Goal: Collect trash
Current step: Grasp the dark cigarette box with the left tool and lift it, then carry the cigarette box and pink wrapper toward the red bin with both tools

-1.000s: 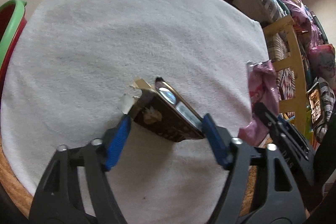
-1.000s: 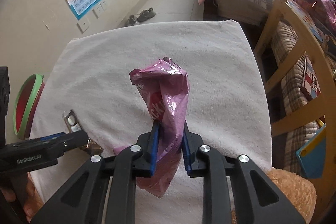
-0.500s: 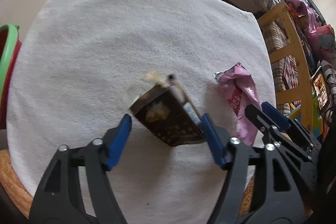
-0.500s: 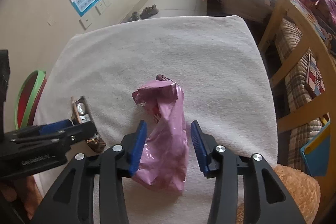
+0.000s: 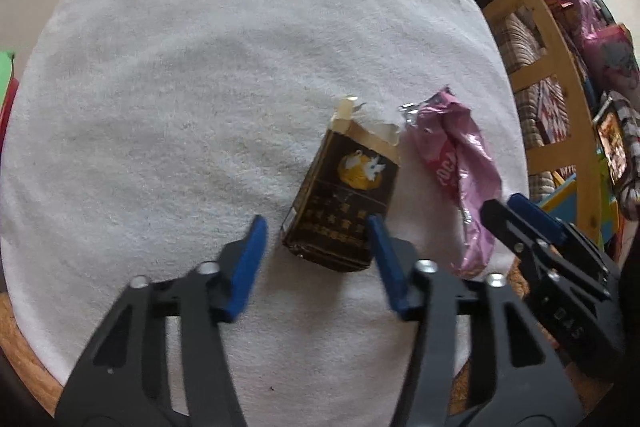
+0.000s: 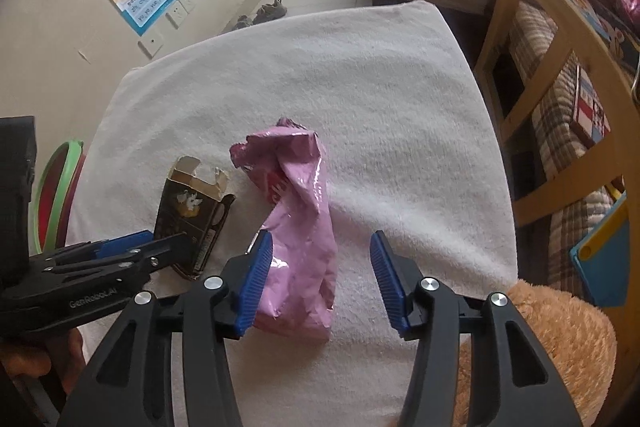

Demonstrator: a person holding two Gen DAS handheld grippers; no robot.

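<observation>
From the left wrist, a white towel (image 5: 200, 87) is seen spread over a table, and a dark box (image 5: 344, 203) with a torn-open top lies on it. The left gripper (image 5: 316, 239) is held over the near end of the box. Its jaws are closing and stand at a middling width; the box's near end lies between the blue pads, close to the right-hand one, but contact cannot be told and the other pad stands clear. Just beside the box, away from the green rim at the picture's left edge, a crumpled pink wrapper (image 5: 460, 167) lies on the towel, apart from the box by a narrow strip of cloth. Beyond the wrapper the right gripper (image 5: 532, 223) is seen from the side.

From the right wrist, the wrapper (image 6: 296, 223) lies lengthwise on the towel (image 6: 380, 107), beside the box (image 6: 188, 219). The right gripper (image 6: 322, 279) is held over the wrapper's near end with its jaws opening; they stand fairly wide. The wrapper lies between them, next to the pad nearer the box, ungripped, and well clear of the other. The left gripper (image 6: 128, 247) is seen edge-on at the box, so its jaw width cannot be told there. Beyond the box a green-rimmed bin (image 6: 56, 195) stands off the towel's edge. A brown plush toy (image 6: 560, 339) lies at the near corner opposite the box.
</observation>
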